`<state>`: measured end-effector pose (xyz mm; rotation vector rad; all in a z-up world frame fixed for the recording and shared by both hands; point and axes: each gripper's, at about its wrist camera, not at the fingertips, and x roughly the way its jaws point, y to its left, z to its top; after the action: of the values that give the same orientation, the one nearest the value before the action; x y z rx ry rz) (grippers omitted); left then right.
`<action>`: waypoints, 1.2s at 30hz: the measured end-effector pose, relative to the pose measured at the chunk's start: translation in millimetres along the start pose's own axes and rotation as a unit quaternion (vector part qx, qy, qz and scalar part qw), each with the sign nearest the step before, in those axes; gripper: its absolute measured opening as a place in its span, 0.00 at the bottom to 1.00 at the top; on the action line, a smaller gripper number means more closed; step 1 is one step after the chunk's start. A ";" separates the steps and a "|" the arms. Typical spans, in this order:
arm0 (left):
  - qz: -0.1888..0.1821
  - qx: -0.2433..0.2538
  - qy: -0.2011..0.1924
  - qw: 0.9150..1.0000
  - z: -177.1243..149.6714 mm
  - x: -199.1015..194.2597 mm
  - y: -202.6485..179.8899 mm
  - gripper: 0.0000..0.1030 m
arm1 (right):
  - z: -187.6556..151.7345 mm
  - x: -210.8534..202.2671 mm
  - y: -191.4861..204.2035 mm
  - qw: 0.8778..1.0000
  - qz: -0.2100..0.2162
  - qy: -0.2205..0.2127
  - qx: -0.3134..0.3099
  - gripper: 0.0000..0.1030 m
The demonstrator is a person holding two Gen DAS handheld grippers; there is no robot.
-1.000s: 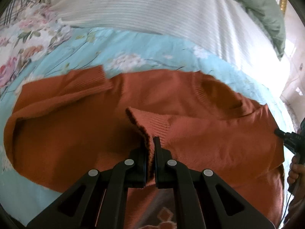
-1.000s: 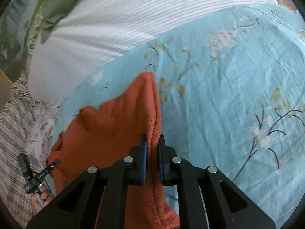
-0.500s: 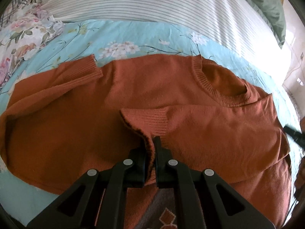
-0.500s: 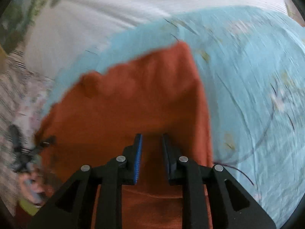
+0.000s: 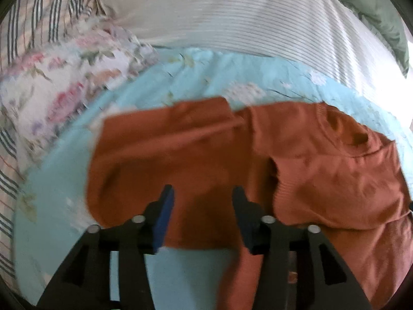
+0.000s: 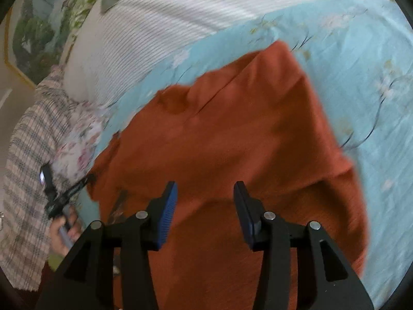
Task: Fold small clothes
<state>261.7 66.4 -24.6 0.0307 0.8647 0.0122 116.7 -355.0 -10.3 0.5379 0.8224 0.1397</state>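
Lying beneath both opening grippers, the sweater [image 5: 322, 160] rests ungripped.

A bedroom in a home — the whole work surface is a made bed. Under and ahead of the left gripper [image 5: 202, 196] spreads a light-blue floral bedsheet [image 5: 180, 82], with a white ribbed blanket [image 5: 245, 18] beyond it, a rose-print pillow [image 5: 51, 87] off to its left and a green quilt [image 5: 374, 7] far right. Beyond the right gripper's [image 6: 205, 193] left side hangs a framed leafy picture [image 6: 28, 33] — household decor.
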 end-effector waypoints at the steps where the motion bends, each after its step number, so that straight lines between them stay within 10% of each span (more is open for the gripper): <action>1: 0.010 0.007 -0.004 1.000 4.1 0.8 1.8 0.54 | -3.6 4.2 1.7 1.000 0.001 0.005 -0.001 0.46; 15: 0.064 0.098 0.041 0.992 44.4 93.6 -4.6 0.67 | -10.0 26.7 18.7 0.999 0.020 0.028 0.007 0.46; 20: 0.029 0.079 0.048 0.995 51.4 100.4 -1.4 0.07 | -15.4 29.5 20.5 0.999 0.023 0.032 0.007 0.46; 29: -0.047 -0.012 -0.003 0.999 53.2 38.2 3.3 0.03 | -16.3 17.1 20.6 0.999 0.032 0.015 0.007 0.46; 36: -0.146 -0.007 -0.043 0.988 50.1 -23.3 -69.6 0.03 | -17.9 -3.7 3.9 0.999 0.024 -0.010 0.024 0.46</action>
<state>284.6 -4.8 23.3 -0.1082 0.7765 -0.2552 101.4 -345.7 -15.9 0.6031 0.7954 0.1597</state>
